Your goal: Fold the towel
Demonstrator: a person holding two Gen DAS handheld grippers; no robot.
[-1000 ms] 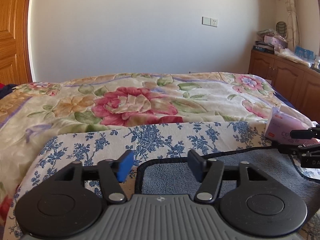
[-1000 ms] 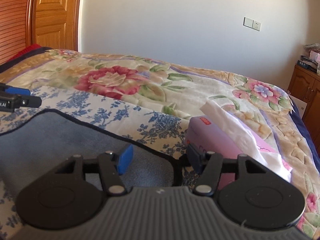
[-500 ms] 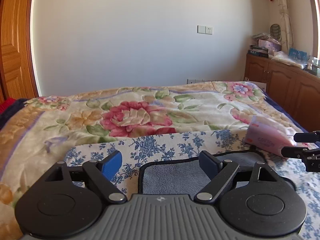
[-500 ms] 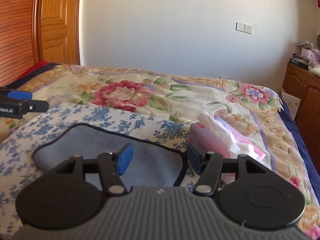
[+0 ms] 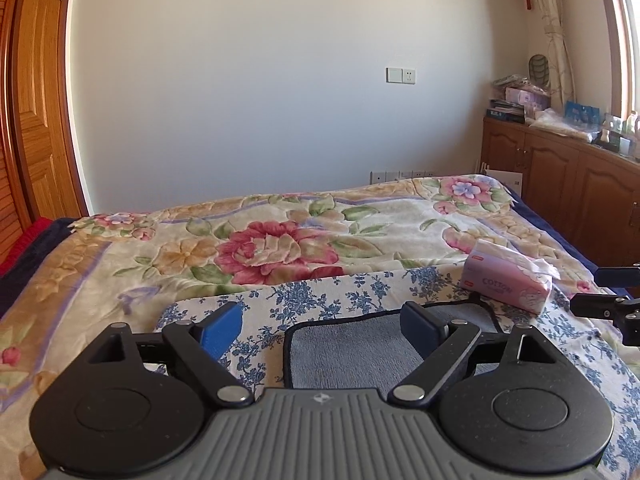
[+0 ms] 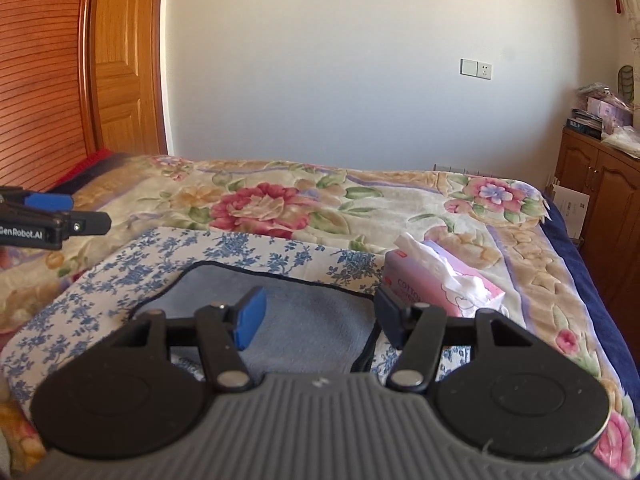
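A grey towel (image 5: pixel 352 344) with a dark border lies flat on a blue-flowered white cloth (image 5: pixel 320 296) on the bed; it also shows in the right wrist view (image 6: pixel 304 312). My left gripper (image 5: pixel 322 326) is open and empty, raised above the towel's left part. My right gripper (image 6: pixel 320 318) is open and empty, raised above the towel's right part. The left gripper's fingers (image 6: pixel 60 224) show at the left edge of the right wrist view. The right gripper's fingers (image 5: pixel 608 300) show at the right edge of the left wrist view.
A pink tissue pack (image 5: pixel 508 282) lies just beyond the towel's right corner, also in the right wrist view (image 6: pixel 440 284). A floral blanket (image 5: pixel 280 240) covers the bed. Wooden cabinets (image 5: pixel 560 184) stand at the right, a wooden door (image 6: pixel 120 60) at the left.
Both grippers have lifted up and back from the towel, which now lies lower and further away in both views. The left gripper's jaws have opened wider.
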